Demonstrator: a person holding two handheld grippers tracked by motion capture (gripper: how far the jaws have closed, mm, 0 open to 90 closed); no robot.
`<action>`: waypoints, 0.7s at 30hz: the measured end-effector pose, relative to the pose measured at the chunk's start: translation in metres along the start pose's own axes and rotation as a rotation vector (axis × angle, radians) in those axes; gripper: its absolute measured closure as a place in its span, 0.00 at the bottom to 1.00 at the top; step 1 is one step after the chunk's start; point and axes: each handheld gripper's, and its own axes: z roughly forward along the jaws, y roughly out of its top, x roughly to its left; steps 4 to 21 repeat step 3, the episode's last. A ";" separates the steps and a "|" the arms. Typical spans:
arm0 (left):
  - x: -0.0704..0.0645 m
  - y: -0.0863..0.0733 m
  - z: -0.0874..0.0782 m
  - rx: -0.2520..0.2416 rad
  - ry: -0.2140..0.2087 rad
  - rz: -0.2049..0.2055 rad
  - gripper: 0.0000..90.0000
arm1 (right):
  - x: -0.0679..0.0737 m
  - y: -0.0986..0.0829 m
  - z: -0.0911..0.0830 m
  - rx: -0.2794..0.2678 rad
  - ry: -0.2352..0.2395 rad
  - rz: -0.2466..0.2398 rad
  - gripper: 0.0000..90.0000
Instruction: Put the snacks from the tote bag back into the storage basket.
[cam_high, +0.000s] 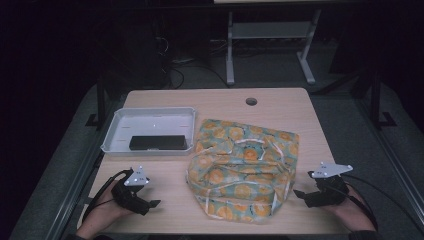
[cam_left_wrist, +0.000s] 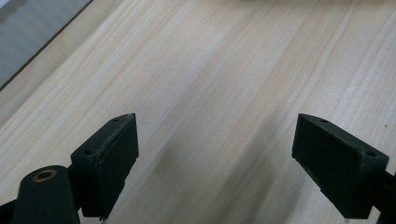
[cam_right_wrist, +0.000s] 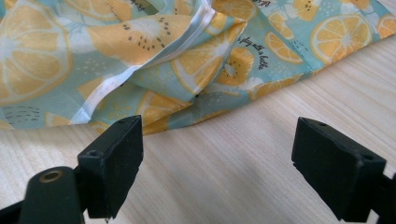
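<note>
The bag lies crumpled at table centre. The right gripper, at its 3 o'clock, faces its edge with jaws spread, likely ready to pinch. The left gripper, at 9 o'clock, rests spread too.

Unreadable script on fruit-print cloth

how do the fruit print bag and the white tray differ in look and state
The fruit print bag is soft, crumpled cloth in teal with orange citrus slices and white trim; the white tray is rigid, plain and rectangular. The bag lies slumped at the table's middle, nearest the right tongs, while the tray sits at the back left and holds a black rectangular object. Both rest on the wooden table, untouched by either tongs.
</note>
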 end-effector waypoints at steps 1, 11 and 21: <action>0.000 0.000 0.000 -0.001 0.000 -0.001 0.15 | 0.000 0.000 0.000 -0.001 0.000 -0.002 0.18; 0.000 0.000 0.000 -0.003 0.001 0.002 0.15 | 0.000 0.000 0.000 -0.003 -0.001 -0.004 0.17; 0.000 0.000 0.000 -0.003 0.001 0.002 0.15 | 0.000 0.000 0.000 -0.003 -0.001 -0.004 0.17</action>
